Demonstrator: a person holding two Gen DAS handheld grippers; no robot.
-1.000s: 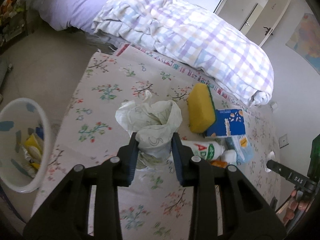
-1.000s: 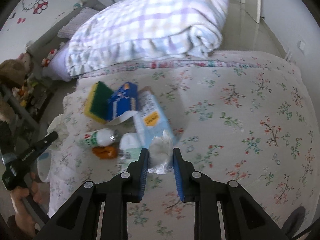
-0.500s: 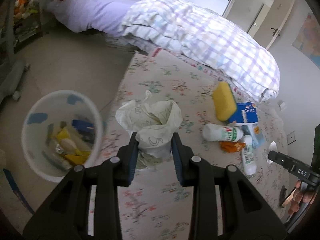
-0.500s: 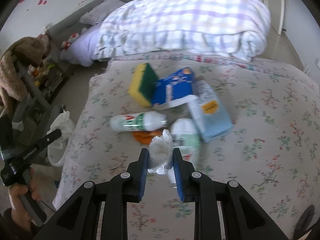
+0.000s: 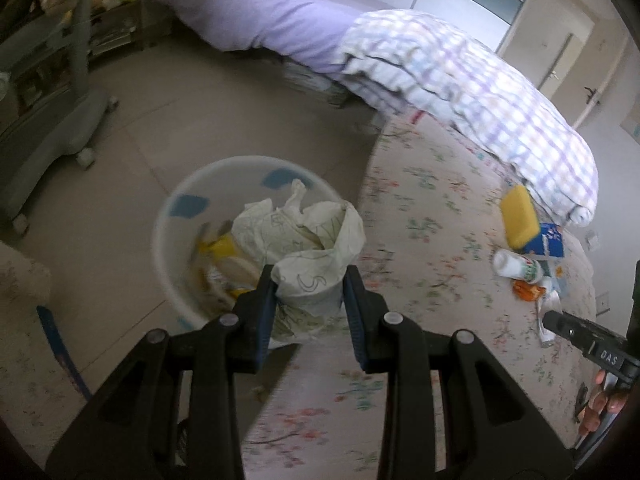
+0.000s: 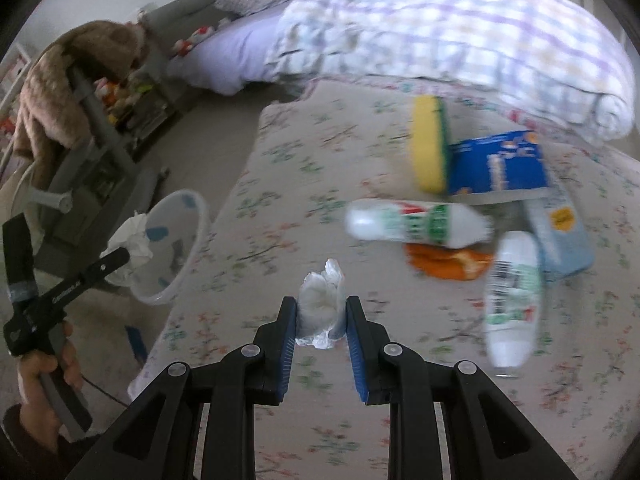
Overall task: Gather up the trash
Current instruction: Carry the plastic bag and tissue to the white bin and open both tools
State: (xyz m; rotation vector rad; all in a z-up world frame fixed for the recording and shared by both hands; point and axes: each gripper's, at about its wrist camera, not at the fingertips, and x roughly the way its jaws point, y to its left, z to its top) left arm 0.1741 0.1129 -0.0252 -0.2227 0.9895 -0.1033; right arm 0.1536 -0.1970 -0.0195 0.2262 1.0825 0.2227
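My left gripper (image 5: 309, 280) is shut on a crumpled cream plastic bag (image 5: 304, 236) and hangs over the white waste bin (image 5: 176, 204) on the floor beside the bed. Yellow wrappers lie inside the bin. In the right wrist view the same bag (image 6: 134, 236) shows at the rim of the bin (image 6: 184, 240). My right gripper (image 6: 321, 310) is shut on a small wad of clear white plastic (image 6: 322, 300) above the flowered bedspread (image 6: 280, 216), near its left edge.
On the bedspread lie a yellow-green sponge (image 6: 430, 148), a blue carton (image 6: 496, 162), two white bottles (image 6: 416, 222) (image 6: 512, 296), an orange wrapper (image 6: 444, 266) and a pale blue pack (image 6: 564, 232). A checked duvet (image 6: 440, 32) is rolled up behind them. A grey wheeled stand (image 5: 48, 120) is on the floor.
Both grippers have swept left across the bed toward the bin, each still holding its load. The left one with the bag has gone from over the bedspread to over the bin.
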